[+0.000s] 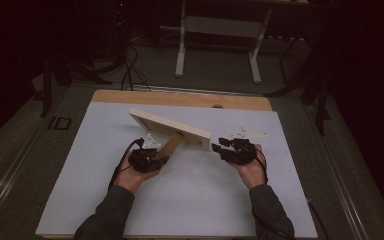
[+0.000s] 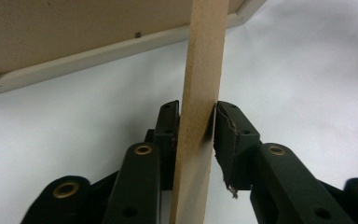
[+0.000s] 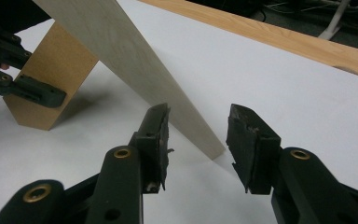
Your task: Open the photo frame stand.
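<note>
A pale wooden picture frame (image 1: pixel 170 126) stands tilted on the white mat (image 1: pixel 195 200), propped by its brown stand leg (image 1: pixel 171 145). My left gripper (image 1: pixel 159 160) is shut on that stand leg (image 2: pixel 200 70), with a pad pressed on each side of it. Above it I see the frame's back (image 2: pixel 51 32). My right gripper (image 1: pixel 216 147) is open at the frame's right end. The frame's edge (image 3: pixel 121 56) runs down between the jaws of my right gripper (image 3: pixel 198 126), and the pads stand apart from it. The left gripper (image 3: pixel 32 91) on the stand leg (image 3: pixel 51 84) shows farther off.
The mat lies on a wooden table whose far edge (image 1: pixel 180 98) shows as a bare strip. Beyond it stand a white desk frame (image 1: pixel 217 45) and cables (image 1: pixel 130 65) on the dark floor. Both forearms come in from the bottom edge.
</note>
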Action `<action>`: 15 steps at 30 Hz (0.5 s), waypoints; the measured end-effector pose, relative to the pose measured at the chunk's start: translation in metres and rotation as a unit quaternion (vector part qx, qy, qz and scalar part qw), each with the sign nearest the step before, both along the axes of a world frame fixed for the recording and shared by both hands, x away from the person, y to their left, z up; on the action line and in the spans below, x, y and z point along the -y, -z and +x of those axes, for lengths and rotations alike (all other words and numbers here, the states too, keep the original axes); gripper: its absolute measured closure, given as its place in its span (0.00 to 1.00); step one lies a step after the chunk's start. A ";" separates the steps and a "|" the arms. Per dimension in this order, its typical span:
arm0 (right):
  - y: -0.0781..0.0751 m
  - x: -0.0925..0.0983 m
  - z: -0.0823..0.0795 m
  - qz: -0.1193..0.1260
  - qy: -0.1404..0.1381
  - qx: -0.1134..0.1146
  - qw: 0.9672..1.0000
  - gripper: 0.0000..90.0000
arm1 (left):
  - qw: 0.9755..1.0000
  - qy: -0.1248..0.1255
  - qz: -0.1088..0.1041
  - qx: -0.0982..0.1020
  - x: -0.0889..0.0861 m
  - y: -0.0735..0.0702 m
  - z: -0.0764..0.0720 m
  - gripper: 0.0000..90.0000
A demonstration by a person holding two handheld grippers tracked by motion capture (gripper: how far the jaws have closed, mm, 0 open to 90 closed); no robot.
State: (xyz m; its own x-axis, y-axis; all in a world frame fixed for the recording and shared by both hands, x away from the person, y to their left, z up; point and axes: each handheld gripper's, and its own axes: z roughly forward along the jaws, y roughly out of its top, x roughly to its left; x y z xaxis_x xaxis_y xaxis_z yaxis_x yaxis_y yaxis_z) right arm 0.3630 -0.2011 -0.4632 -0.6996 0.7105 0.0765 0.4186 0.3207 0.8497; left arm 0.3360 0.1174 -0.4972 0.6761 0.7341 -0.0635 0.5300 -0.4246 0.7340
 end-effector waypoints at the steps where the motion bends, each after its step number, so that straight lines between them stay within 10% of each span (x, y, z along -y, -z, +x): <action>1: 0.000 0.000 0.000 0.001 0.000 -0.001 1.000 0.64 | 1.000 0.002 -0.005 0.003 -0.001 -0.001 -0.001 0.78; 15: 0.001 -0.004 0.001 0.001 -0.003 -0.002 1.000 0.64 | 0.999 0.011 -0.045 0.015 -0.013 -0.013 -0.008 0.70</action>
